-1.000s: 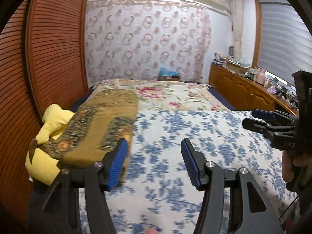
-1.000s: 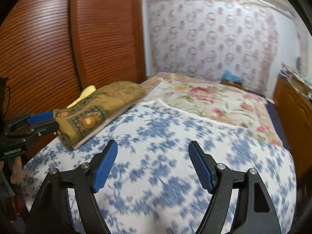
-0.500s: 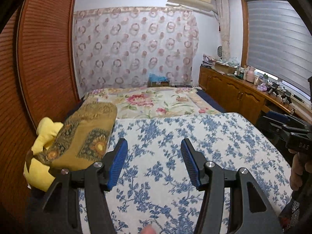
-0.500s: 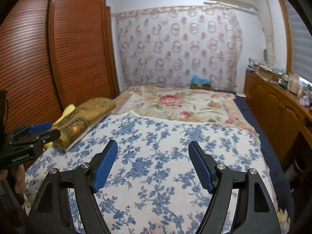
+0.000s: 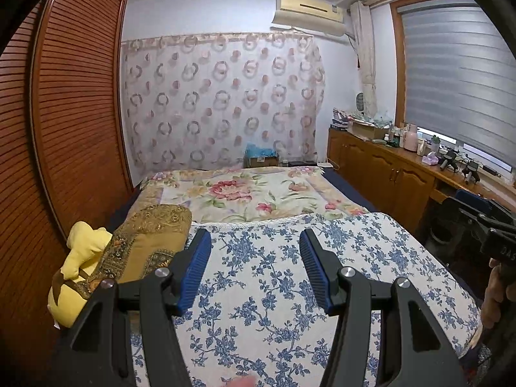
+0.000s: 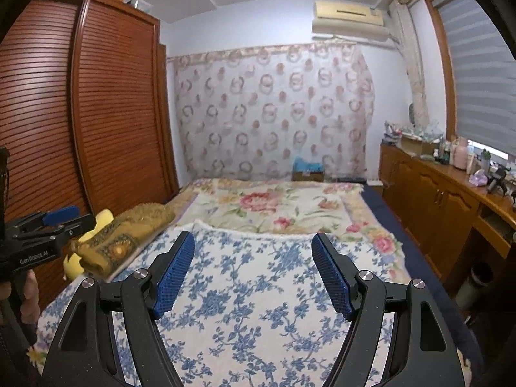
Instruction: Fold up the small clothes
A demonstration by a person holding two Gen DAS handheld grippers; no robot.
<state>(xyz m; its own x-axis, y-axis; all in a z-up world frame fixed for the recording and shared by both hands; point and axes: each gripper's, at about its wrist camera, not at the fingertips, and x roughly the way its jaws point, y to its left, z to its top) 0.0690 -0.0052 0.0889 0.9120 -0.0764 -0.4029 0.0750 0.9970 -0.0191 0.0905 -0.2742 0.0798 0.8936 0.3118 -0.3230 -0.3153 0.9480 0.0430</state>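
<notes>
Holding our left gripper [image 5: 254, 267] and right gripper [image 6: 253, 272] above the blue flowered cloth [image 6: 258, 290] on the bed [image 6: 371, 225], we kept both sets of jaws apart with nothing between them. The cloth lay flat below them. A gold folded blanket [image 5: 145, 245] lay to the left.

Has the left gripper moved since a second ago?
Yes. The left gripper has lifted and tilted up: the air conditioner, cut off before, now sits well below the top edge.
</notes>
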